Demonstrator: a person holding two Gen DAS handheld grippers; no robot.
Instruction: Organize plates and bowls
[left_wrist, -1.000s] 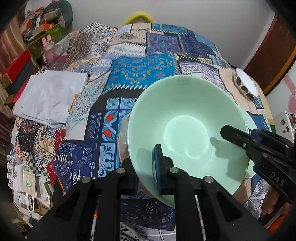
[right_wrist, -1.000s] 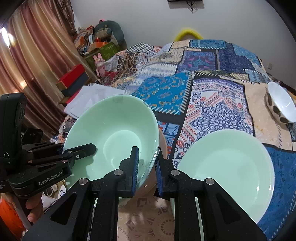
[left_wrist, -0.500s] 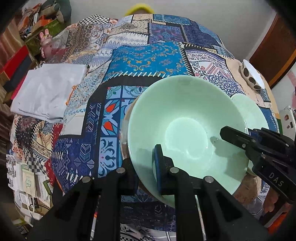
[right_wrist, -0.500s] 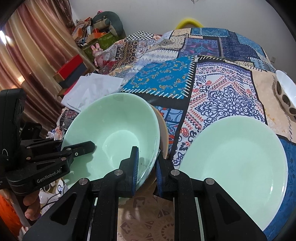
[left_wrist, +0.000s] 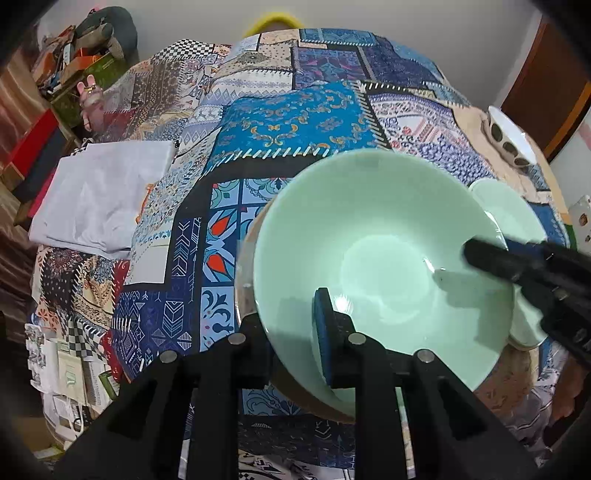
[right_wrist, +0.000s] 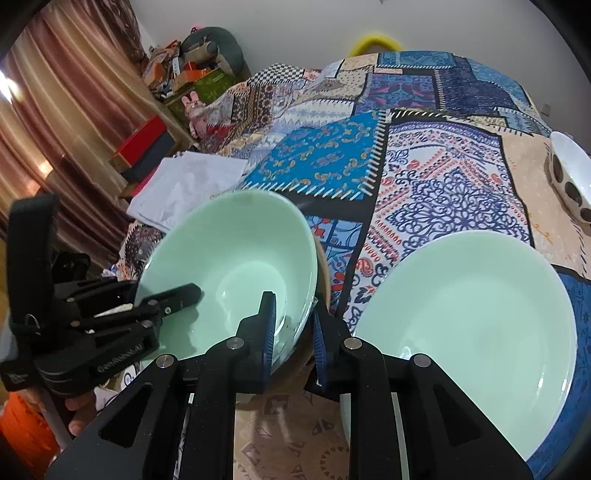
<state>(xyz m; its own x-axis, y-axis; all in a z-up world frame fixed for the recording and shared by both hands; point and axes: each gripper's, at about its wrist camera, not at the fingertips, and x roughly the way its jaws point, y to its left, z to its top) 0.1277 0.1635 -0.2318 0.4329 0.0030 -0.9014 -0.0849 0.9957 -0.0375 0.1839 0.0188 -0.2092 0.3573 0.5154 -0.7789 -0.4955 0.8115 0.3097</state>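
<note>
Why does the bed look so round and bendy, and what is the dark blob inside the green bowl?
Both wrist views use fisheye lenses, which curve the quilt; in the left wrist view the blob in the green bowl is the right gripper's shadow.

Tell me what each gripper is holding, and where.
Both grip the green bowl by its rim: left gripper on its near edge, right gripper on the opposite edge.

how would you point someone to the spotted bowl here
Start at the patchwork cloth over the table and go to its far right edge, past the big mint plate. The small white bowl there is the only one with dark oval spots outside.
</note>
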